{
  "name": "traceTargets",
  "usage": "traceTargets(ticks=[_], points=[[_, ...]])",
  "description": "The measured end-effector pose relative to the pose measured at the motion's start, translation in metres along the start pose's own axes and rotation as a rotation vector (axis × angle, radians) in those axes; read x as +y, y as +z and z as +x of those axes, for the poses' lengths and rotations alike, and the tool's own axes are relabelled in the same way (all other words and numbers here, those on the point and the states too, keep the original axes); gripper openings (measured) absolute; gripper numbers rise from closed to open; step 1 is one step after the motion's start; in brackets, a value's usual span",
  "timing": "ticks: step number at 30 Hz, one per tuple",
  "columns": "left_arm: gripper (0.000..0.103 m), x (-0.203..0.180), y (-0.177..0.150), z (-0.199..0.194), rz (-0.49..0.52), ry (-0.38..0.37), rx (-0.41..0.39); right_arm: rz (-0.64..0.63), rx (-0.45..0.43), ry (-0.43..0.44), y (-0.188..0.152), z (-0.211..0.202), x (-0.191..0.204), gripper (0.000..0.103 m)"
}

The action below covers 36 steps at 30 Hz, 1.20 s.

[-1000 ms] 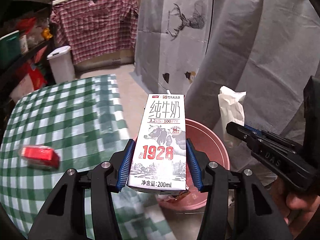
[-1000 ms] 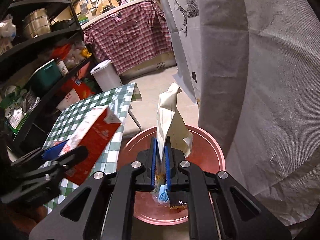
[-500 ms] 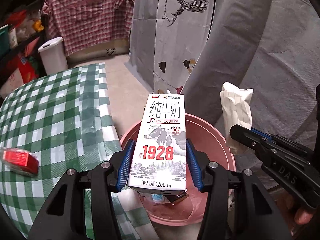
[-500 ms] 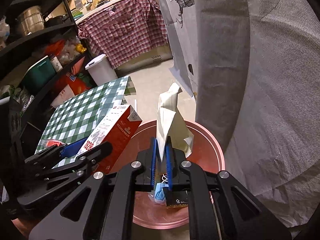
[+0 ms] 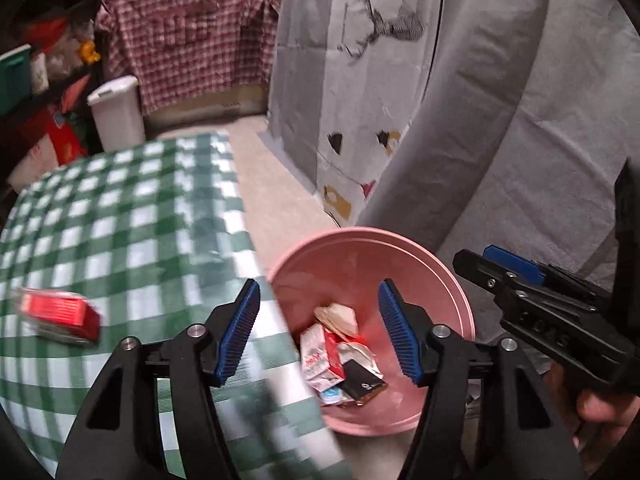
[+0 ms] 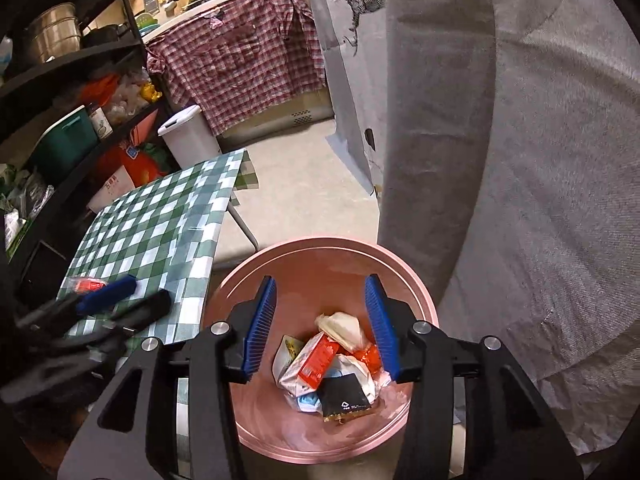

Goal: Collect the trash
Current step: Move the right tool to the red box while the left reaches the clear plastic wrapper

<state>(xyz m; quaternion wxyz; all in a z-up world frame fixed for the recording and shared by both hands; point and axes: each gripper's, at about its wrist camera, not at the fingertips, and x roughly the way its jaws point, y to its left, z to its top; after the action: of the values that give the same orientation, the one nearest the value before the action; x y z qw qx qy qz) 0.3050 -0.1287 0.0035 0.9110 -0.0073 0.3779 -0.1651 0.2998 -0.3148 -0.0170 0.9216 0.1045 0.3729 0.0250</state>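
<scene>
Both pairs of jaws stand spread and are still opening, with nothing pinched between them. The left gripper (image 5: 318, 332) hangs over the near edge of the surface (image 5: 120, 216), which wears a green checked cloth, and the right gripper (image 6: 320, 328) hangs directly above the pink bin (image 6: 424, 300). Seen through the gap of the right jaws, well below them, lies the collected trash (image 6: 332, 368): a red and white milk carton, a crumpled paper bag, a black wrapper and other scraps, all loose at the bottom.

The piece left to collect is the red packet (image 5: 60, 316), lying flat on the surface, well to the left of the left jaws and a little ahead of them. In the right wrist view it peeks out just beyond the left gripper's blue pad. It is blurred, but it looks like a small, boxy pack in a glossy clear wrap. I judge it light and fairly stiff, with a slippery skin, and likely to dent if squeezed hard. The best hold seems to be across its short sides, the jaws coming down on either long edge near the middle, closing gently. The cloth beneath may slide or bunch, so the tips should stay clear of it.
</scene>
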Motion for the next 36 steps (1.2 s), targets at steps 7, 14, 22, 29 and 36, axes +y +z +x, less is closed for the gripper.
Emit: traceTargets(ticks=[7, 14, 22, 29, 36], points=[[0.045, 0.045, 0.007, -0.069, 0.05, 0.045, -0.062, -0.043, -0.049, 0.037, -0.002, -0.024, 0.019, 0.047], [0.036, 0.131, 0.016, -0.134, 0.009, 0.071, -0.059, -0.084, -0.107, 0.133, -0.004, -0.051, 0.06, 0.028], [0.019, 0.212, 0.004, -0.142, -0.078, 0.107, -0.08, -0.159, -0.073, 0.295, -0.002, -0.044, 0.128, 0.009], [0.017, 0.251, -0.005, -0.122, -0.078, 0.087, -0.052, -0.272, 0.023, 0.383, -0.01, 0.005, 0.189, 0.012], [0.017, 0.273, -0.014, -0.091, -0.079, 0.03, -0.003, -0.301, 0.096, 0.443, -0.016, 0.056, 0.218, 0.014]])
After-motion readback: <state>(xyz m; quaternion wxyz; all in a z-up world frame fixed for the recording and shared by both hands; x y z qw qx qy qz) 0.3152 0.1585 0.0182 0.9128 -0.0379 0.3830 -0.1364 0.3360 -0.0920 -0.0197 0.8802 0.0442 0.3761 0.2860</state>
